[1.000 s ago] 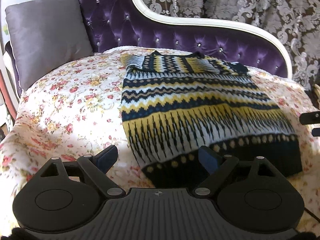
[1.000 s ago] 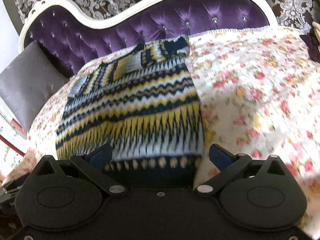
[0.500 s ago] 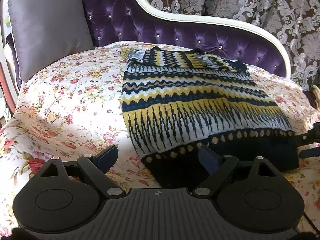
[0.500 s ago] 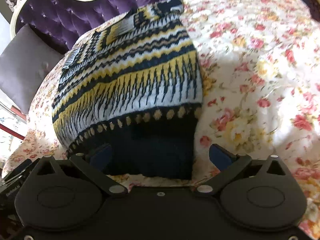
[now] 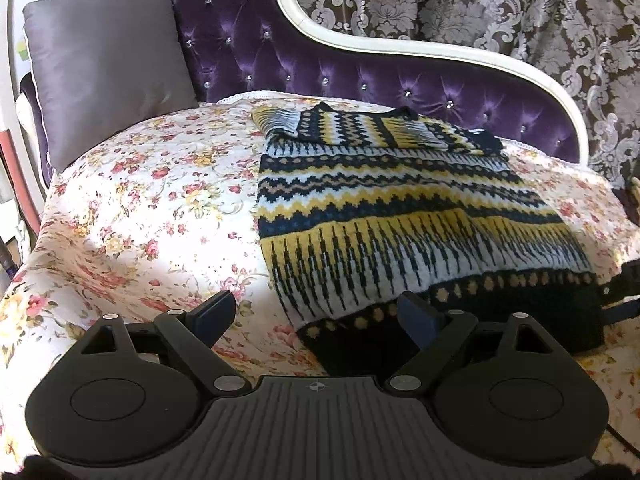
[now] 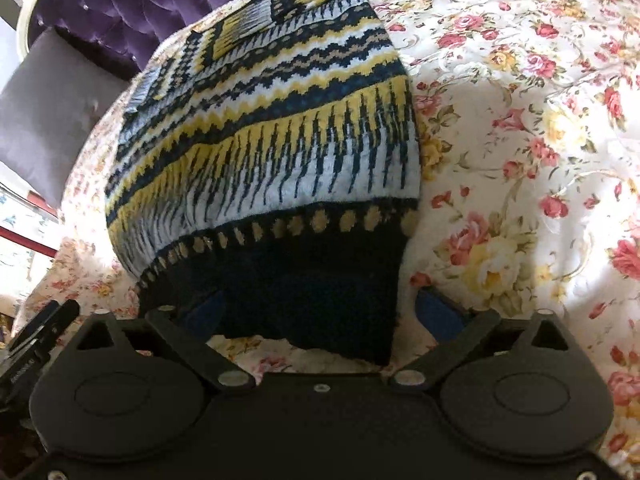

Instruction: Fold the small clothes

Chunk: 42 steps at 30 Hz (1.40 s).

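Hem grab, both corners — sweater (image 5: 404, 216) flat on the floral bedspread (image 5: 152, 200), sleeves already tucked in.
Your right tool (image 6: 320, 308) straddles the navy hem corner, jaws just narrowing, not yet pinching. Left tool (image 5: 316, 314) gapes wide, empty, at the other corner. Bite knit only, not the cover; lift both evenly toward the collar.

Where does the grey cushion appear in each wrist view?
Left wrist: the grey cushion stands upper left, leaning against the purple tufted backrest.
Right wrist: the cushion is at the left edge, partly cut off.
Shared landmark: the patterned sweater lying on the floral cover.
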Motion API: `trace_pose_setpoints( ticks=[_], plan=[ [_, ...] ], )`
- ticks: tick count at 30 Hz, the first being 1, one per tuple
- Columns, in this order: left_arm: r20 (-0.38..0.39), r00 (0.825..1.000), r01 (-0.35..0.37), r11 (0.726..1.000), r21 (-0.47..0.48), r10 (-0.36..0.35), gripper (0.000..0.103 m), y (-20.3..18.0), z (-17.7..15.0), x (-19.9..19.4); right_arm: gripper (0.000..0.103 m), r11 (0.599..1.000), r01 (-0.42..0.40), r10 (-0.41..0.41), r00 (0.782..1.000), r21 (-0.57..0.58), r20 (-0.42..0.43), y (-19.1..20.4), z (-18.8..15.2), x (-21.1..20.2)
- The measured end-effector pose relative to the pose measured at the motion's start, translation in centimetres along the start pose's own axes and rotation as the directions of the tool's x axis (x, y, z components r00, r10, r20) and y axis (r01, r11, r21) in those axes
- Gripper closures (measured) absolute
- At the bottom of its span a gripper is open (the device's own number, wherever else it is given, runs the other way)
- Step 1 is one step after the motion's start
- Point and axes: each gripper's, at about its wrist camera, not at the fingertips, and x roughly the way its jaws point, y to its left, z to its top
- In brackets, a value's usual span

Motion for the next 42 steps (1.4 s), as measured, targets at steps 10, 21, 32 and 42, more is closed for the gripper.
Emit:
trace_pose_setpoints(
  ticks=[10,21,32,42],
  plan=[
    [0.003,1.000,0.002,1.000,-0.002,-0.002,0.015,0.0,0.4,0.2,0.087,0.998,-0.062,0.062,0.998,-0.014,-0.016,-0.7,0.8,-0.8],
    [0.009,1.000,-0.005,1.000,-0.005,0.005,0.015,0.7,1.9,1.3,0.089,0.874,-0.476,0.459,0.874,0.094,0.158,0.8,6.4,-2.2],
    [0.005,1.000,-0.008,1.000,0.023,0.008,0.015,1.8,3.6,3.4,0.089,0.862,-0.493,0.441,0.844,0.119,0.306,0.5,15.7,0.9],
    [-0.068,0.998,0.004,0.994,0.107,0.003,0.015,0.2,3.3,6.2,0.089,0.892,-0.407,0.331,0.884,0.195,0.331,-2.2,18.0,5.1]
  ],
)
